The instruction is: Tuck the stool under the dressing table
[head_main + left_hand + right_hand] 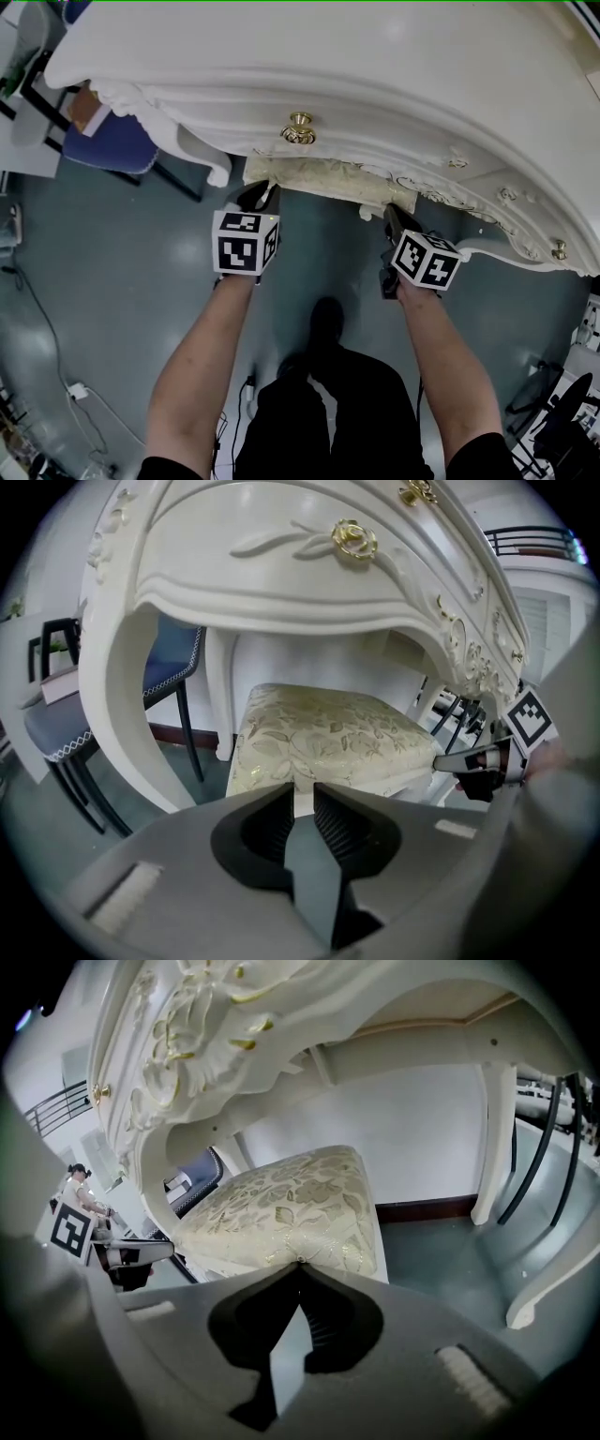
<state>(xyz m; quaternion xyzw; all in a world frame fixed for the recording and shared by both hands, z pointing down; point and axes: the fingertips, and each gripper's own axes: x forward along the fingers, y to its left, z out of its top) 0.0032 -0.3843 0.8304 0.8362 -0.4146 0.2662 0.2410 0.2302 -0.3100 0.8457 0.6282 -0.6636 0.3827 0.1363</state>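
Fingers of the left gripper (302, 795) were held slightly apart, a narrow slit being seen between them with nothing clamped in it, and their tips were set just at the near edge of the stool (323, 178). Only a thin strip of the stool's patterned cushion was shown in the head view; the rest was covered by the front of the dressing table (281, 56), so the stool was judged to be mostly tucked in. Its long axis was laid across, parallel to the table's front, and it was found straight ahead of both grippers. Any further push was therefore judged to be needed forward, square to that axis, towards the wall. Neither gripper was placed clearly nearer: the left was met at the left end of the near edge and the right at the right end. The right gripper (300, 1265) was seen with its fingers brought together at the tips, which appeared to rest against the cushion's edge. One stool, one dressing table and two grippers were counted, with one blue chair (112, 142) at the far left.
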